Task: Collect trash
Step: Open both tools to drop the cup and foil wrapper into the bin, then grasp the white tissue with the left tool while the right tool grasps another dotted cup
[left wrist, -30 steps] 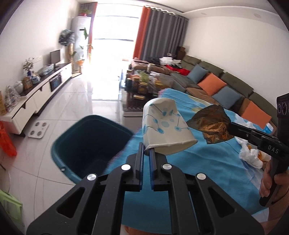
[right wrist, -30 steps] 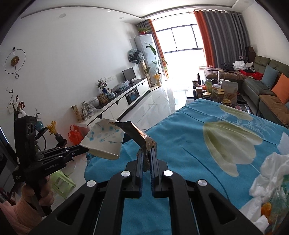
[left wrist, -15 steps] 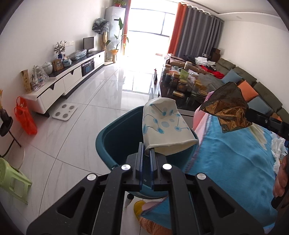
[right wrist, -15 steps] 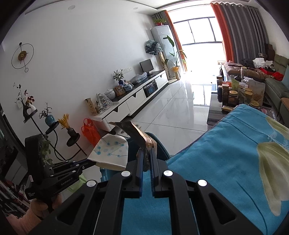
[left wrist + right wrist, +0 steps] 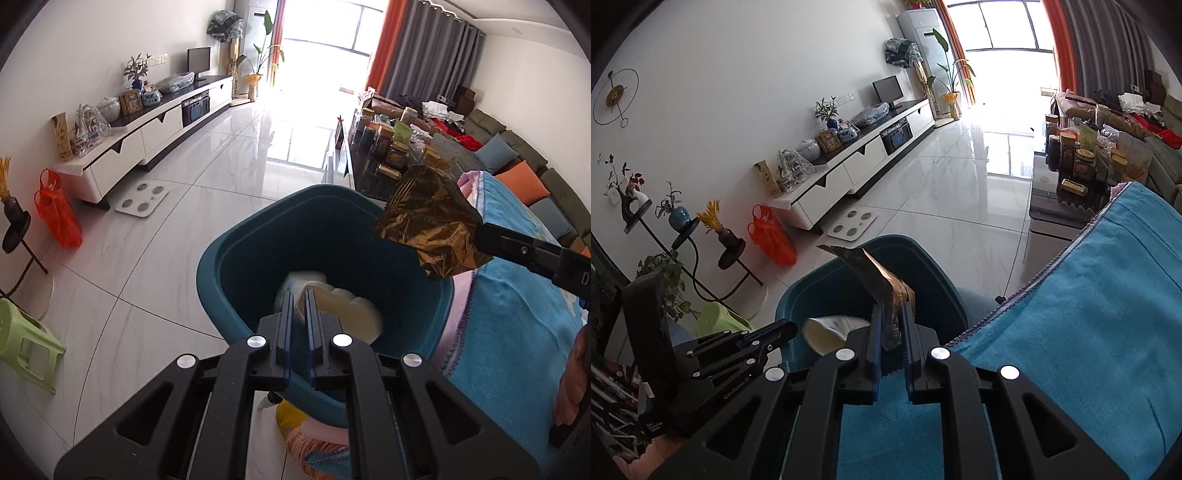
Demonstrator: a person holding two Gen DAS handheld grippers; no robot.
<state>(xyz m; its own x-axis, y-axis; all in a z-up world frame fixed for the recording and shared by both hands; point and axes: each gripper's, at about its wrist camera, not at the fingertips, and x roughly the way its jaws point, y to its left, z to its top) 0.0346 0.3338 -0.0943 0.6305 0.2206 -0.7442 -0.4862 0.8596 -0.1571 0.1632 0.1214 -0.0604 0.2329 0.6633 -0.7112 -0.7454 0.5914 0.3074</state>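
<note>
A teal trash bin (image 5: pixel 229 273) stands on the floor by the table edge; it also shows in the right wrist view (image 5: pixel 934 273). My left gripper (image 5: pixel 300 306) hangs over the bin with its jaws slightly apart. The white paper cup (image 5: pixel 351 314) is blurred, below the fingertips inside the bin, also seen in the right wrist view (image 5: pixel 827 332). My right gripper (image 5: pixel 890 325) is shut on a crumpled brown foil wrapper (image 5: pixel 882 280) and holds it above the bin's right rim. The wrapper shows in the left wrist view (image 5: pixel 428 229).
A table with a blue cloth (image 5: pixel 1089 332) lies right of the bin. A green stool (image 5: pixel 22 347), an orange bag (image 5: pixel 59 214) and a white scale (image 5: pixel 142 197) sit on the tiled floor. A white TV cabinet (image 5: pixel 147 136) runs along the left wall.
Both grippers moved over the bin. The left gripper's jaws parted and the paper cup dropped out, falling into the bin. The right gripper still holds the wrapper.
</note>
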